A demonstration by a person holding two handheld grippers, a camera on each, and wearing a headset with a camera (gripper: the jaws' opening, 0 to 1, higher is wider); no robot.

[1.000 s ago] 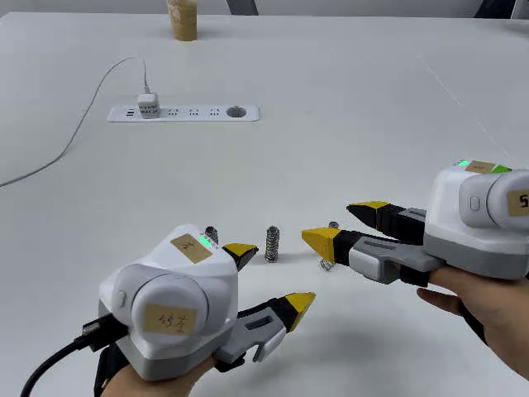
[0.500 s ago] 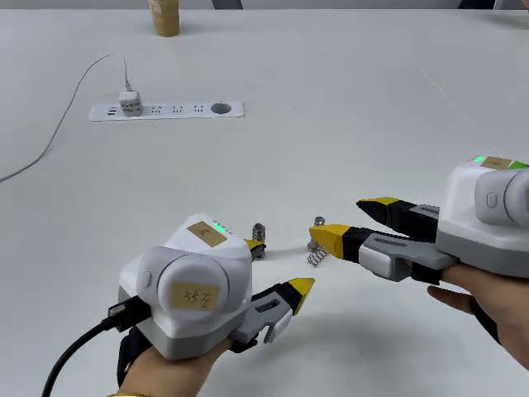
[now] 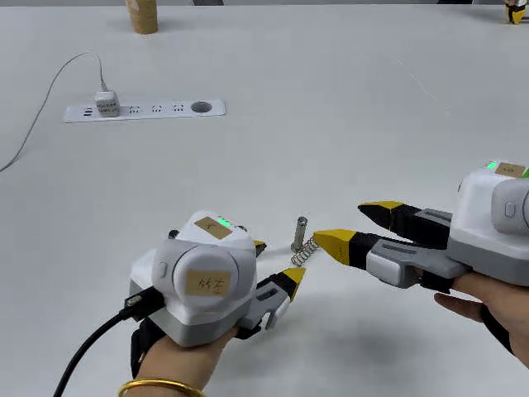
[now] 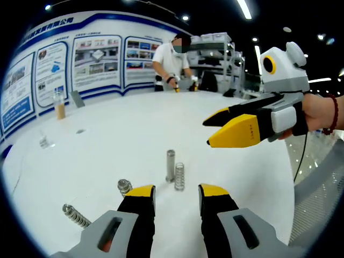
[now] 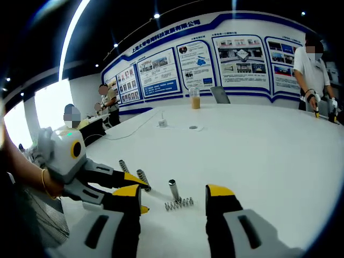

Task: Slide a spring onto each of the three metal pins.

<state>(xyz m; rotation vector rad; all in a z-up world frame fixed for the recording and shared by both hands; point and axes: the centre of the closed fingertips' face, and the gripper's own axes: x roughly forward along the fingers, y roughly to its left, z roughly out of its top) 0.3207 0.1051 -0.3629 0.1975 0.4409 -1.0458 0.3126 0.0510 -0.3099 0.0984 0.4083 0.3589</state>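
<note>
A bare metal pin [image 3: 299, 234] stands upright on the white table, with a loose spring [image 3: 304, 252] lying at its foot. My left gripper [image 3: 277, 260] is open, its yellow tips just left of that spring. In the left gripper view the pin [image 4: 170, 165] and spring [image 4: 179, 176] sit just ahead of the open left gripper [image 4: 177, 191]. My right gripper [image 3: 355, 223] is open, a little right of the pin. The right gripper view shows the pin [image 5: 173, 189], the spring [image 5: 179, 203] and two spring-covered pins [image 5: 143, 179] ahead of the right gripper [image 5: 173, 191].
A white power strip [image 3: 157, 108] with a charger and cable lies at the far left of the table. A tan cup [image 3: 142, 15] stands at the far edge. People stand beyond the table in the gripper views.
My left gripper has moved right, toward the bare pin and loose spring, and now hides the two spring-covered pins in the head view. The right gripper has drawn back slightly from the pin.
</note>
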